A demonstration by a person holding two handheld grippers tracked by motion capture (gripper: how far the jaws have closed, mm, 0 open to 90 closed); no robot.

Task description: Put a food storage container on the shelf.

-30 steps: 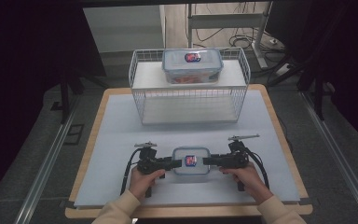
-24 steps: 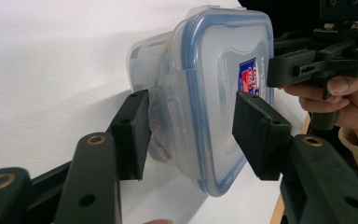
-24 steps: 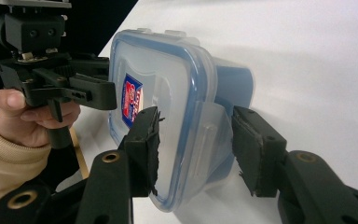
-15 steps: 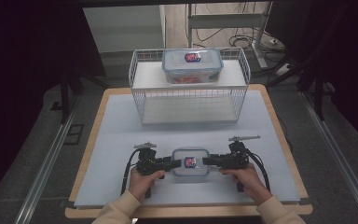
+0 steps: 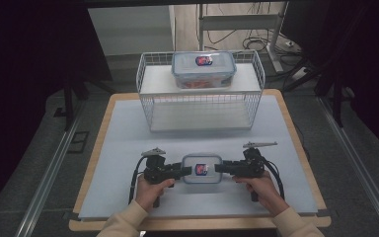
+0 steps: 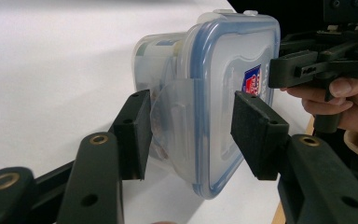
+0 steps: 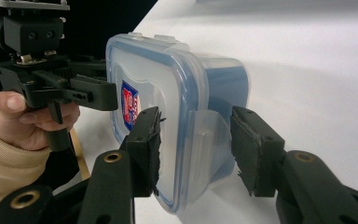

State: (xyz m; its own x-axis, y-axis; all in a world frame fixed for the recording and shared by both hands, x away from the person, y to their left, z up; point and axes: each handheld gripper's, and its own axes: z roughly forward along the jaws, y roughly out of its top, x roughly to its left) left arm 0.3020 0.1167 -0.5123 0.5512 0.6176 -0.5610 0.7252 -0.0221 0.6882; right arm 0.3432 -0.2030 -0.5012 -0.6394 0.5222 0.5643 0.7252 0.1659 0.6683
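A small clear container (image 5: pixel 201 169) with a blue-sealed lid and a red and blue sticker is near the front of the white mat (image 5: pixel 123 148), held between both grippers. My left gripper (image 5: pixel 186 170) is shut on its left end, with one pad on the lid and the other under the base (image 6: pixel 191 135). My right gripper (image 5: pixel 218 168) grips the right end the same way, straddling the side clip (image 7: pixel 193 149). In the left gripper view the container (image 6: pixel 223 93) stands on edge, and the right gripper view shows the container (image 7: pixel 168 79) likewise.
A white wire rack (image 5: pixel 150 106) stands at the back of the mat. A second, larger lidded container (image 5: pixel 203 69) rests on its top shelf. The wooden table edge (image 5: pixel 197 224) runs along the front, and dark floor and cables lie beyond.
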